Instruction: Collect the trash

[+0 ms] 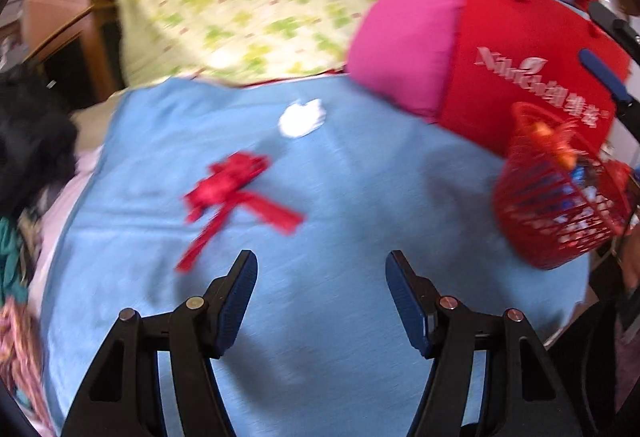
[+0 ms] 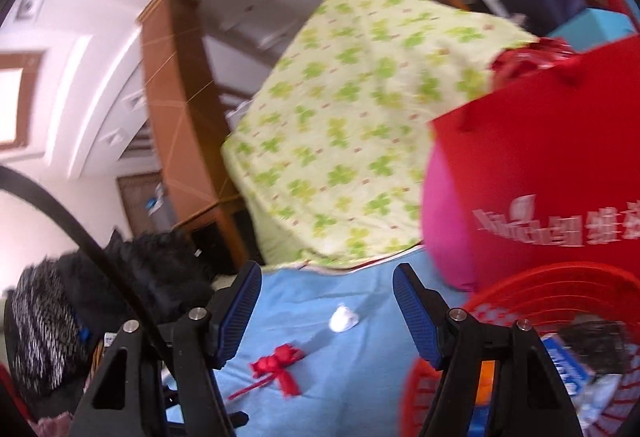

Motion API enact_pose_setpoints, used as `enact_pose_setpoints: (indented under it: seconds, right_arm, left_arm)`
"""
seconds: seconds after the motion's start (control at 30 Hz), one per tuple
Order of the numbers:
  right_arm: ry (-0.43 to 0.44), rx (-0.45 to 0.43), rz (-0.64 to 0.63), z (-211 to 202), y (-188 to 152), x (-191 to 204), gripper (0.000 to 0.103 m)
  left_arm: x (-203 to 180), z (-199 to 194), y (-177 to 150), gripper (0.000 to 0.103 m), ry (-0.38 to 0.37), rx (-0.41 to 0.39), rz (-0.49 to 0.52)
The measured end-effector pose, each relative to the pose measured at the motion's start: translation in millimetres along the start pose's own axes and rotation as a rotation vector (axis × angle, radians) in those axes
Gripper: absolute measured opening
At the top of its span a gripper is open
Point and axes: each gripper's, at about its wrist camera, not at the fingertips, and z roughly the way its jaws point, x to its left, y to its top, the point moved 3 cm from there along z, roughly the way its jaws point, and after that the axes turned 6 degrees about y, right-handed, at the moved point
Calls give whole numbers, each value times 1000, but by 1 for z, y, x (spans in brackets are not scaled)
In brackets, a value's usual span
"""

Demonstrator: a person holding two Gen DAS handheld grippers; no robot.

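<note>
Blue cloth under left claw, spread, empty; right claw spread, tilted upward.

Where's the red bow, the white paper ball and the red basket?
bow [image 1: 228,183], left wrist view, on its knot.
paper ball [image 1: 301,118], left wrist view, on its middle.
basket [image 1: 532,213], left wrist view, on its slatted side wall.

A white stepped ceiling fills the upper left of the right wrist view, with a wooden cabinet at centre left beside it.
</note>
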Motion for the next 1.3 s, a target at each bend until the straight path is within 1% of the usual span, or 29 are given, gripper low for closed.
enact_pose_setpoints:
  seconds: [0.07,0.17,0.2,0.23,0.37,0.47,0.53,0.6,0.7,0.9,1.17,1.3]
  right_arm:
    - [16,41,-22,16,-10,13,73]
    - [11,146,-31,47,-27,24,73]
    - [3,187,-32,56,-34,25,73]
    - [-13,253,-31,72,-45,27,73]
    - [-62,459,-26,111,-82,28,73]
    - [-108,579,-46,131,-108,26,73]
    - [-117,630,-55,138,-121,27,73]
    - [-120,645,-61,140,-126,26,73]
    - [-124,652,-66,143,-129,26,73]
    - [-134,656,-46,153,-132,28,73]
    - [-155,664,29,165,-134,13,73]
    - [-155,668,20,167,-136,14,73]
  left_arm:
    - [17,5,-8,67,23,15,-26]
    - [37,14,-16,67,51,38,-61]
    - [43,17,-19,67,57,46,-75]
    - [49,21,-22,67,61,55,-88]
    - [66,39,-35,67,79,95,-127]
    - [76,54,-48,67,102,128,-141]
    - [82,62,-55,67,119,143,-143]
    - [87,68,-60,67,131,155,-149]
    - [94,74,-63,67,126,162,-171]
    - [104,78,-54,67,111,141,-206]
    - [116,88,-36,67,109,110,-231]
    - [122,93,-31,67,107,109,-252]
